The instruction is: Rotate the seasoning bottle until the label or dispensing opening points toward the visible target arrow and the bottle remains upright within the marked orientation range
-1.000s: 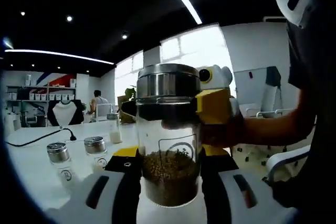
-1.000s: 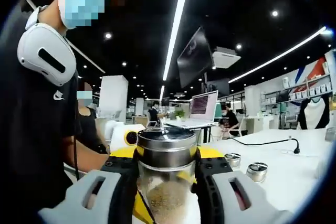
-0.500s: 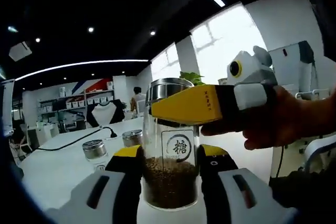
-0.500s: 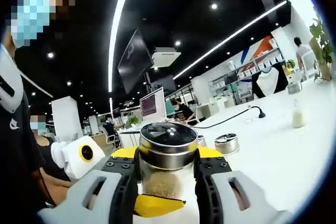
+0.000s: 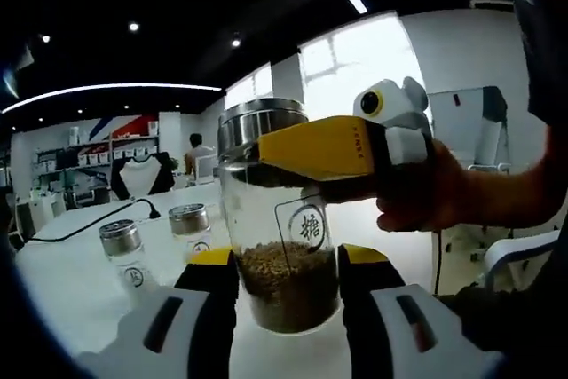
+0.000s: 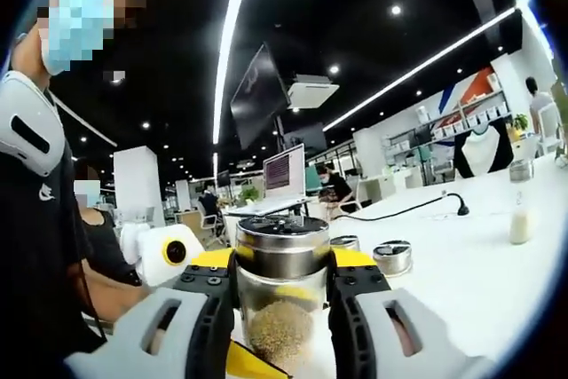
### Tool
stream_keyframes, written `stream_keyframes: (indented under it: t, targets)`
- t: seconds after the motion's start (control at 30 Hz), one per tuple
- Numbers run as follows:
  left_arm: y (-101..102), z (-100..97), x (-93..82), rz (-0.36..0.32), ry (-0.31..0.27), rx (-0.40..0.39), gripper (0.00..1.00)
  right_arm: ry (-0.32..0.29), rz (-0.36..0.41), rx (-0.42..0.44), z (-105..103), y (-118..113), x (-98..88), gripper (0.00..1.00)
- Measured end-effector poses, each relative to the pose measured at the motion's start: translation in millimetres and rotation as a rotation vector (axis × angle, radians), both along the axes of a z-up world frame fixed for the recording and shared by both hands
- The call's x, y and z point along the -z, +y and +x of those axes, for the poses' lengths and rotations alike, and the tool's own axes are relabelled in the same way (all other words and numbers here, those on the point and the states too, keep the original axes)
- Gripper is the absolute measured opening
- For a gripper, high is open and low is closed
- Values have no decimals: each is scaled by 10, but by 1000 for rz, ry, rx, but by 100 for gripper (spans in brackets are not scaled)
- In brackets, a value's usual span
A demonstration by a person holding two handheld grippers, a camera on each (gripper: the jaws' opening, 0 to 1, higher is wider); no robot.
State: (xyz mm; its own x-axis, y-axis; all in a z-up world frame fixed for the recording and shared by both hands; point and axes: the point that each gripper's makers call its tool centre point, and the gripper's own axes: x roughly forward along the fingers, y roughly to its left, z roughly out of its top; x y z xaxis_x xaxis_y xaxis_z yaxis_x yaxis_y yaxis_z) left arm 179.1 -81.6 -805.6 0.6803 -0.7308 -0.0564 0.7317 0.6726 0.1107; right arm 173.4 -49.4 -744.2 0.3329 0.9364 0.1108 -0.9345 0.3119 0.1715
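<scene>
Bottles with metal caps [image 5: 120,239] stand at your left on the white worktop [image 5: 62,281], well apart from the seasoning bottle [image 5: 282,219], which sits upright between your left tool [image 5: 288,286], clenched low on the glass, and your right tool [image 6: 281,295], clamped just under the steel lid [image 6: 280,239]. Its printed label [image 5: 308,225] faces the left gripper view; no target arrow is visible, so turn slowly, keep the axis vertical, and slacken one tool so the glass doesn't twist against both.

I see my right gripper [image 6: 282,308] squeezing the seasoning bottle [image 6: 282,295] just under its shiny metal lid [image 6: 282,246]. Brown grains sit inside the glass. Two small jars [image 6: 392,256] stand behind on the white table [image 6: 479,272].
</scene>
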Motion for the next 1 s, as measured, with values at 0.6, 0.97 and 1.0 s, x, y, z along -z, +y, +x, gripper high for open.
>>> stream_keyframes:
  t: [0.6,0.97,1.0]
  targets:
    - [192,72,-103,24,-152,-256,43,90,27,164,101,55,112,40]
    - [142,81,-61,-10,-105,-233,43,18,-96,212,69,14,167,39]
    - [121,93,-83,-28,-105,-213,43,-17,-113,215,74,11,142,39]
